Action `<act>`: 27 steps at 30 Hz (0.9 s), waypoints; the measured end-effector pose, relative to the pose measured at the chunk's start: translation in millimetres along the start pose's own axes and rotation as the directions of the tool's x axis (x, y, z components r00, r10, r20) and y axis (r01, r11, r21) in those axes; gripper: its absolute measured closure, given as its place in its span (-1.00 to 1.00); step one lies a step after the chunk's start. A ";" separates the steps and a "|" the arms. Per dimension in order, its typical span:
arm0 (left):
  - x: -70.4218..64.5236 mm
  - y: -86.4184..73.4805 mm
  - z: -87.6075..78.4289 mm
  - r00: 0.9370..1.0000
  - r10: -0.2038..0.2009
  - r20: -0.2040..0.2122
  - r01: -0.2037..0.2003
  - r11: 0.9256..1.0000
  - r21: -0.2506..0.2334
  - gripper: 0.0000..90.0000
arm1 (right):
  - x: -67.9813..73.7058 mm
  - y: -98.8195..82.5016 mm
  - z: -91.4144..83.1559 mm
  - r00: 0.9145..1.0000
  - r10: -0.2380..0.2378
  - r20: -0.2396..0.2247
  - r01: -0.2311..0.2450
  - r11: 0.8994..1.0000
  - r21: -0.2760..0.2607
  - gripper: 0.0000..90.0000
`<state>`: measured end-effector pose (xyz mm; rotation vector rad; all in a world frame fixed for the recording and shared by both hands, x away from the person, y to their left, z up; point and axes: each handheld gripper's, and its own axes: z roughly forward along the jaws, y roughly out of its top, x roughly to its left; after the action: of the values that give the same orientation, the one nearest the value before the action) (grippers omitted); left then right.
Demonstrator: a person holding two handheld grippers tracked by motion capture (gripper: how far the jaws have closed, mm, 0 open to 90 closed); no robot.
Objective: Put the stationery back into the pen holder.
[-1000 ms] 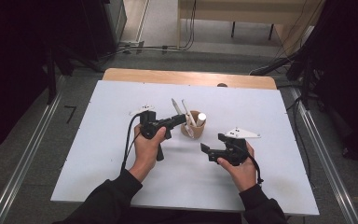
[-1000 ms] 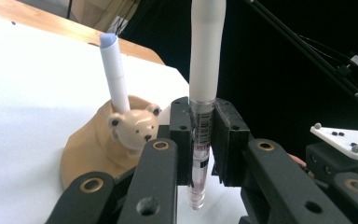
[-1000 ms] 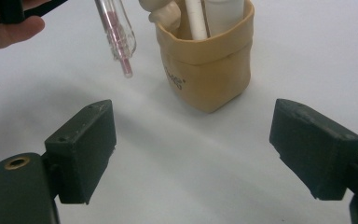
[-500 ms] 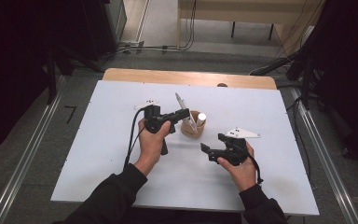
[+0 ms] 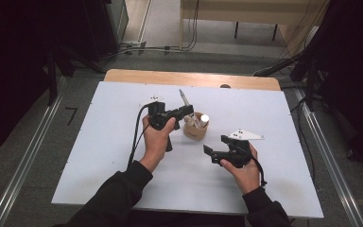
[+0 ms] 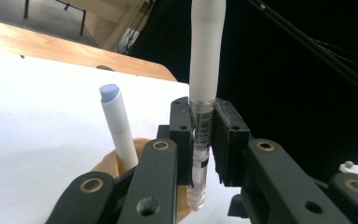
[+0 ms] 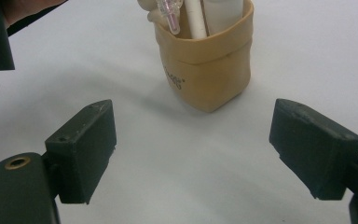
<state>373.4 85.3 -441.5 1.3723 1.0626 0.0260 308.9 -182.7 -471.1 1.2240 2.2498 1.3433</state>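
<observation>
Left gripper view, clear-barrelled pen (image 6: 200, 140) white-capped, upright

The worktop (image 5: 113, 142) was a white rectangular board, with a strip of bare wood showing along its far edge. A small tan pouch (image 5: 194, 130) stood upright directly on it, near the centre, holding white pens (image 5: 204, 118). The surrounding white surface carried no other standing item within reach.

White-capped clear pen (image 6: 204, 88) with barcode; tan pouch (image 7: 209, 60); white marker (image 6: 117, 123), pale-blue tip; black claws; white table (image 5: 123, 109)
</observation>
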 end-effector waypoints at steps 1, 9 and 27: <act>0.5 0.2 0.3 1.000 0.007 -0.006 -0.007 1.000 -0.001 0.79 | 0.0 0.0 -0.1 1.000 0.000 -0.001 0.000 1.000 0.000 -0.71; 5.5 -0.6 6.4 0.999 0.023 -0.029 -0.023 1.000 0.002 0.79 | -0.9 -0.3 0.1 1.000 0.003 -0.001 -0.003 1.000 0.002 -0.71; 6.5 -5.1 18.2 0.995 0.070 -0.071 -0.066 0.996 0.057 0.51 | -1.1 -0.7 -0.1 1.000 0.005 -0.002 -0.005 1.000 0.002 -0.71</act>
<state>385.5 73.7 -452.4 1.4660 1.0841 0.0986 309.2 -183.7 -471.8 1.2305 2.2514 1.3453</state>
